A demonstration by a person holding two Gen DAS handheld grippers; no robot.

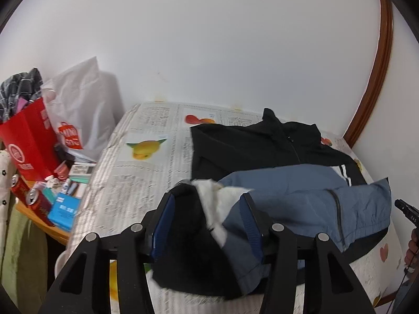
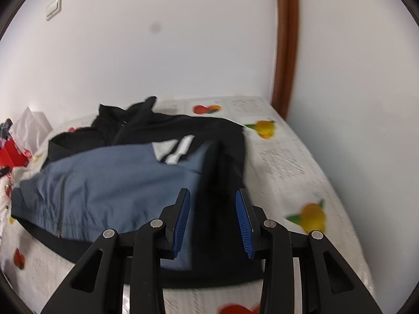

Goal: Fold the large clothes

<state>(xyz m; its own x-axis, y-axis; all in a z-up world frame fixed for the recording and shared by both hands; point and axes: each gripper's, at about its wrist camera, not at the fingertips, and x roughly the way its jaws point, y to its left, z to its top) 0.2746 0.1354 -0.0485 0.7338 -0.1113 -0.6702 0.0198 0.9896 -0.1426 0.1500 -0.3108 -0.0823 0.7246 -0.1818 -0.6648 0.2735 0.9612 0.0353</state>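
A large black and blue-grey zip jacket (image 1: 275,157) with white stripes lies on the bed, collar toward the far wall. It also shows in the right wrist view (image 2: 117,178). My left gripper (image 1: 207,196) stands with its jaws wide apart around a bunched-up part of the jacket, black, white and blue-grey cloth (image 1: 209,225) filling the gap between the blue pads. My right gripper (image 2: 212,193) is open over the black right sleeve (image 2: 225,162), the cloth between the pads but not pinched.
The bed (image 1: 146,172) has a white sheet with fruit and newsprint prints. Left of it a wooden side table (image 1: 47,222) carries a red bag (image 1: 28,141), cans, boxes and a white plastic bag (image 1: 81,110). Walls and a brown door frame (image 2: 285,52) stand behind.
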